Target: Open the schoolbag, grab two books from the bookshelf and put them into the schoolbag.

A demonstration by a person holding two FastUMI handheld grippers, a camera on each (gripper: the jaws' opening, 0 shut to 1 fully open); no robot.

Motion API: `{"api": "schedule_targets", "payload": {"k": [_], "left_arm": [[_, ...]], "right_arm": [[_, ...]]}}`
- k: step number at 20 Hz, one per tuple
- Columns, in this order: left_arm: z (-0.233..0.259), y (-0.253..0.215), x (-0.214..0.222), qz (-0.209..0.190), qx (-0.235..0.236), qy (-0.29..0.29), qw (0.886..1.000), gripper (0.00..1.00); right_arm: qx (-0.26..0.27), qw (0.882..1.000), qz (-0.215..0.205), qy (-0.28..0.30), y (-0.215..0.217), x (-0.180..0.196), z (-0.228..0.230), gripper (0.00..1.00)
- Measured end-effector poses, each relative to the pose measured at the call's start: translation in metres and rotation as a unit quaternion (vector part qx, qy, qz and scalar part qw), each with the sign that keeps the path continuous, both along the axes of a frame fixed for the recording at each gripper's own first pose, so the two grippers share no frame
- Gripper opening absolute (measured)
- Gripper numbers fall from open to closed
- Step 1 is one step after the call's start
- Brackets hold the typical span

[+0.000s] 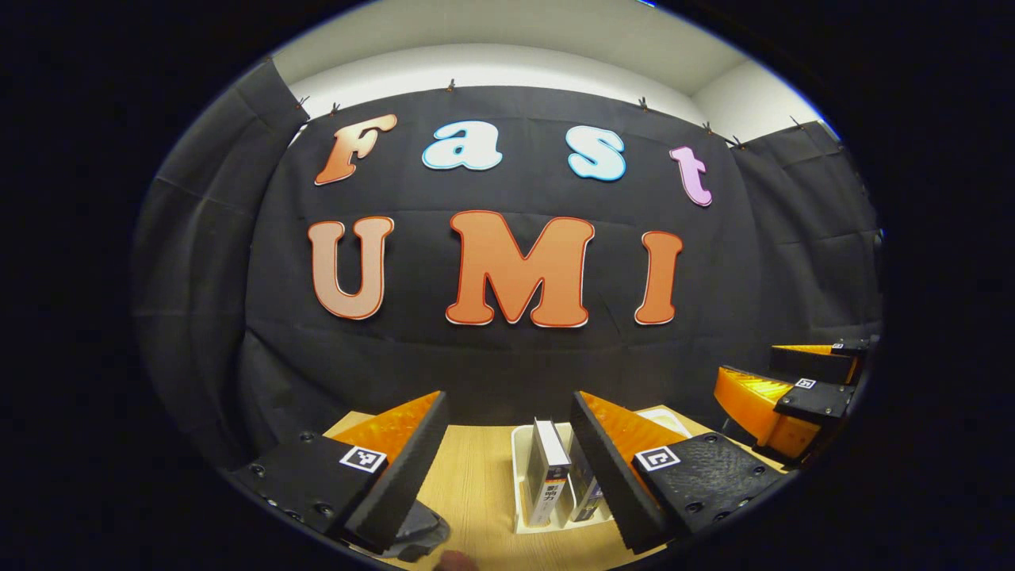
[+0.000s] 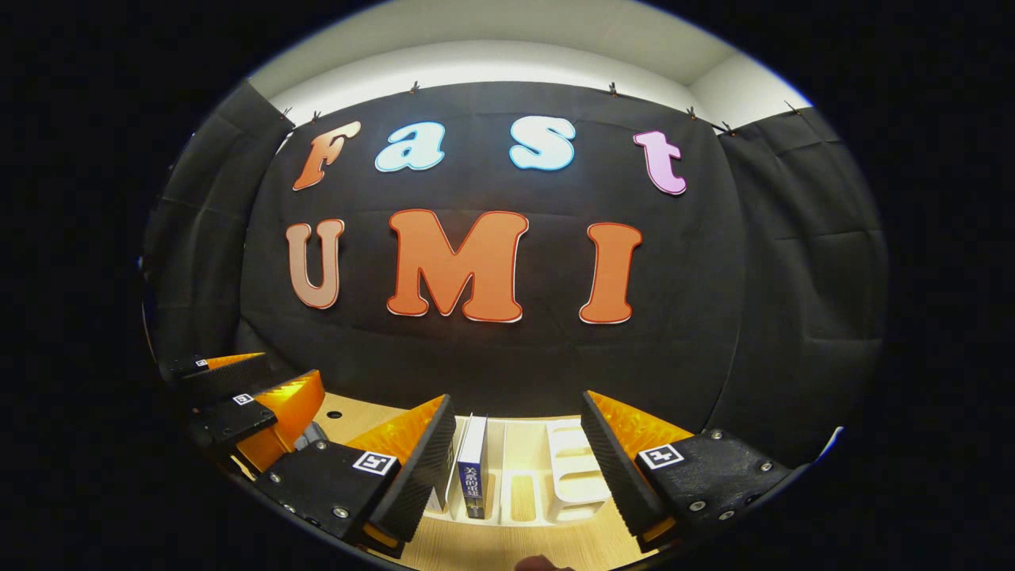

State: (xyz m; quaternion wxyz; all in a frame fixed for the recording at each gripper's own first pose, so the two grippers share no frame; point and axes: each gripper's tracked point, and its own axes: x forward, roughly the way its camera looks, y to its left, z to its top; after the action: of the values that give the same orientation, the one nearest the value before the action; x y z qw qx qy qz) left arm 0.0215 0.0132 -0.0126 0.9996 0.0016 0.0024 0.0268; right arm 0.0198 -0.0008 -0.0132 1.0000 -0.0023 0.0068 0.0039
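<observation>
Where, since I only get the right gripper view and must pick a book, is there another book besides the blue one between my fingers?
Observer: In the left gripper view a pale-spined book stands upright in the white rack, framed by the left gripper's open fingers.
Operator: Any sign of the bag?
Observer: A dark grey thing lies on the table under the finger on the left of that view. I cannot tell whether it is the bag.
Operator: And my own gripper from outside?
Observer: The right gripper hangs off to the right of the rack in that view, jaws apart.
</observation>
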Motion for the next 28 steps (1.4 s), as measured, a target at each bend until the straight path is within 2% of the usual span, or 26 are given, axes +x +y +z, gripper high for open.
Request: {"api": "schedule_targets", "payload": {"k": [6,14,16,17,22,28], "left_arm": [[0.009,0.013,0.004,-0.002,0.002,-0.025,1.0,1.0],[-0.025,0.035,-0.001,0.024,0.111,0.006,0.993,0.98],[-0.039,0.039,-0.002,0.027,0.139,0.018,0.99,1.0],[-0.049,0.043,-0.003,0.028,0.155,0.028,0.987,0.98],[-0.105,0.062,-0.005,0.036,0.248,0.074,0.965,0.98],[-0.183,0.092,-0.003,0.046,0.322,0.152,0.933,0.97]], "right_arm": [[0.001,1.0,0.008,0.002,0.006,0.014,-0.007,0.95],[-0.002,1.0,0.022,0.016,0.011,0.029,-0.022,0.95],[-0.002,1.0,0.023,0.017,0.009,0.032,-0.024,0.95],[-0.003,1.0,0.023,0.018,0.008,0.034,-0.024,0.95],[-0.012,0.999,0.023,0.02,-0.002,0.044,-0.03,0.95],[-0.019,0.999,0.023,0.025,-0.013,0.058,-0.038,0.95]]}}
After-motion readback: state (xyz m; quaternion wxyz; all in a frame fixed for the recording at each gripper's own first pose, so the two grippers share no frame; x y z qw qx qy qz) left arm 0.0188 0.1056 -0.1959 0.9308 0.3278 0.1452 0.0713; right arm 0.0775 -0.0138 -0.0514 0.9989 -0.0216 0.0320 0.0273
